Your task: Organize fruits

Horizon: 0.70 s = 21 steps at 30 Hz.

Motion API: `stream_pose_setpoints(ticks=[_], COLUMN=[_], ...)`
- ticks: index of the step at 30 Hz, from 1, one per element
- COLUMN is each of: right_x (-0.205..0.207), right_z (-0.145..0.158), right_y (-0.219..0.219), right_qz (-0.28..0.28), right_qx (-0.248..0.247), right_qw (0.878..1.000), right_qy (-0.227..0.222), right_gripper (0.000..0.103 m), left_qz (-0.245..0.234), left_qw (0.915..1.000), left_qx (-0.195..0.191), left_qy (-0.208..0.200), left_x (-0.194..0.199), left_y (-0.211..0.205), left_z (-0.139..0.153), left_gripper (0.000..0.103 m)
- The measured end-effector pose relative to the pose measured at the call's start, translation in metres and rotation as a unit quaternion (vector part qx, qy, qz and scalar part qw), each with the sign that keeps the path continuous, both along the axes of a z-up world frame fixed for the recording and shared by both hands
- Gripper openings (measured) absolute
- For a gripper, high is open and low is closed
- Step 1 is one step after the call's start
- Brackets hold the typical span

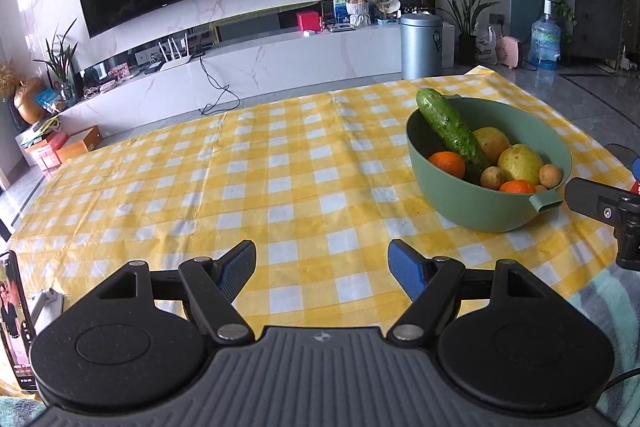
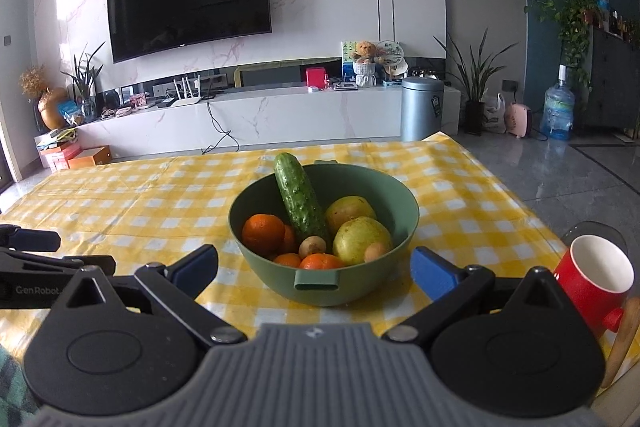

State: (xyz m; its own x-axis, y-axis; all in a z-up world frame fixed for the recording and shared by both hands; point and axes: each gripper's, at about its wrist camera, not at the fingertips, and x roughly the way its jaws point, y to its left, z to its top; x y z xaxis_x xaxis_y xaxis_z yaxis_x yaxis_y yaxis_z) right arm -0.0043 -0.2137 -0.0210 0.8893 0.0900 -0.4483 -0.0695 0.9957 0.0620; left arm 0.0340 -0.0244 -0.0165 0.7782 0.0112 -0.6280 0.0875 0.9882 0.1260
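Note:
A green bowl [image 1: 480, 211] [image 2: 384, 279] stands on the yellow checked tablecloth. It holds a cucumber [image 1: 450, 131] [image 2: 300, 199] leaning on the rim, oranges [image 1: 447, 164] [image 2: 263, 233], yellow pears [image 1: 520, 163] [image 2: 362, 239] and small brown fruits [image 1: 492, 177] [image 2: 312, 246]. My left gripper [image 1: 322, 267] is open and empty, above the cloth to the left of the bowl. My right gripper [image 2: 314, 269] is open and empty, right in front of the bowl; part of it shows at the right edge of the left wrist view [image 1: 600, 207].
A red mug [image 2: 592, 283] stands at the table's right edge beside a wooden handle [image 2: 622, 343]. A phone [image 1: 14, 319] stands at the left edge. The left gripper shows at the left of the right wrist view [image 2: 36, 259]. The tablecloth [image 1: 240, 179] stretches left of the bowl.

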Motion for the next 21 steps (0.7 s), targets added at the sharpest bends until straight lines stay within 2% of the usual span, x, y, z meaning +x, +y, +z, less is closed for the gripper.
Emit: stream_pose_setpoints(ticks=[21], right_x=[-0.0016], right_z=[0.0005], right_y=[0.0034], right_qz=[0.001], right_qx=[-0.012], right_qw=[1.0], right_qy=[-0.003], right_gripper=[0.099], left_qz=[0.008], left_qw=[0.9999], left_qx=[-0.012], left_qy=[-0.003], left_x=[-0.0027], left_y=[0.0056], left_z=[0.0086], left_gripper=[0.088])
